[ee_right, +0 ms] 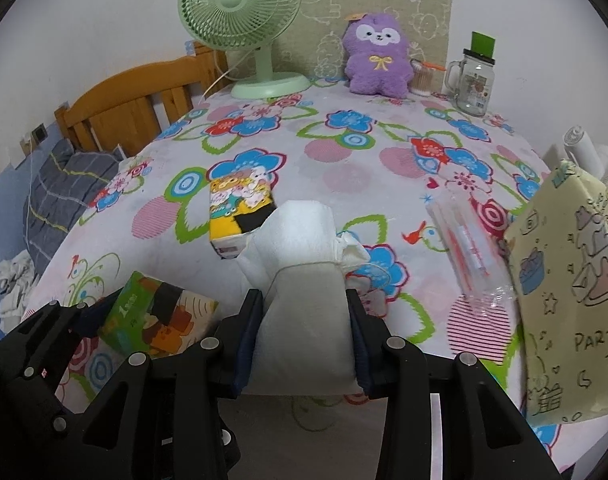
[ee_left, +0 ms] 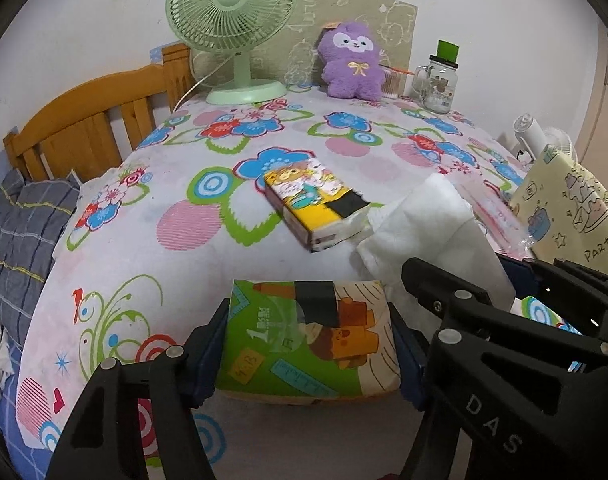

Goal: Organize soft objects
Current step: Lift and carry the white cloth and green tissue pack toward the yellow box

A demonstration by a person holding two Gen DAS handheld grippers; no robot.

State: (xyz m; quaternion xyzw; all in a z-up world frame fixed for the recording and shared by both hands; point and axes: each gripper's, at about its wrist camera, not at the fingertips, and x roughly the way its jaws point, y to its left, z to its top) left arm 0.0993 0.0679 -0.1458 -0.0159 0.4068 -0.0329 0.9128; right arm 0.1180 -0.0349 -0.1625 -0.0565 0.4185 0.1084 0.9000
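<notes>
My left gripper is shut on a green tissue pack and holds it just above the flowered tablecloth; the pack also shows in the right wrist view. My right gripper is shut on a white soft pack tied with string, which also shows in the left wrist view. A yellow tissue pack lies on the cloth at the middle. A purple plush toy sits upright at the far edge.
A green desk fan stands at the back left, a glass mug jar and a cotton-swab box at the back right. A yellow paper gift bag stands at the right, a clear plastic packet beside it. A wooden bed headboard is to the left.
</notes>
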